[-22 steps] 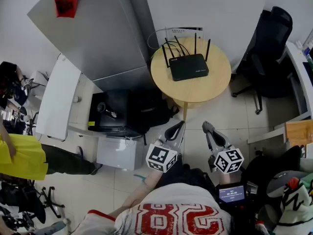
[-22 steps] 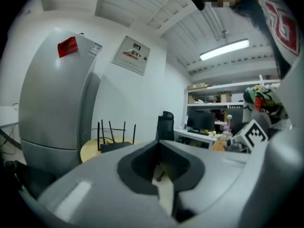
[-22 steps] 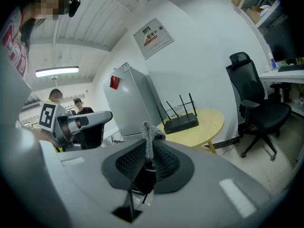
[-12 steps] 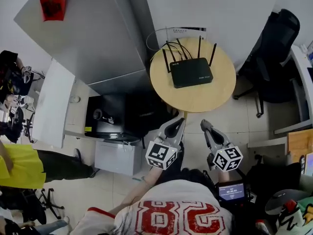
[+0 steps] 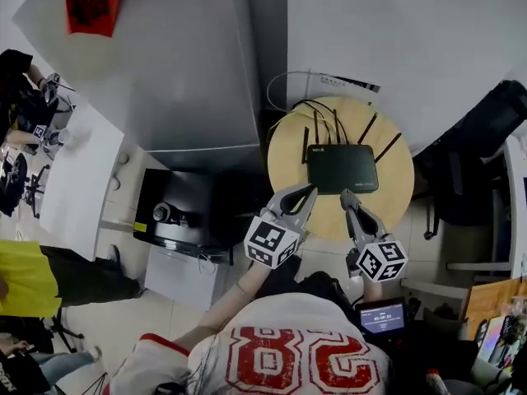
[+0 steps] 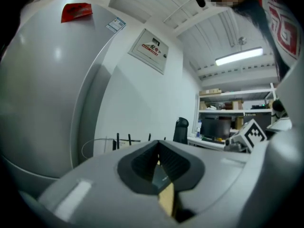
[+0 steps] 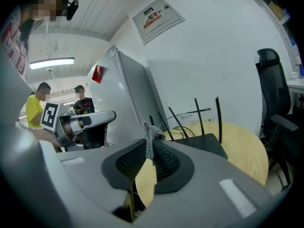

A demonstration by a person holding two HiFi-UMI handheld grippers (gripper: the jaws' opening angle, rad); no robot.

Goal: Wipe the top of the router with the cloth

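step: pre-wipe | right hand-held gripper pinches cloth | left hand-held gripper closed, empty | next: lower cloth onto router top just ahead

- The right gripper has its two jaws pressed together on a small grey cloth. A tuft of the cloth stands up above the jaw tips, just left of the router.
- The router is black and flat, with thin antennas standing up from its far edge. It lies on a round wooden table.
- To the left of the router the left gripper is in the air, with its marker cube farther left.
- Behind the router, on its left, stands a tall grey cabinet with a red sticker.
- To the right of the router is a black office chair.
- Far left of the router are two persons, one in a yellow shirt.
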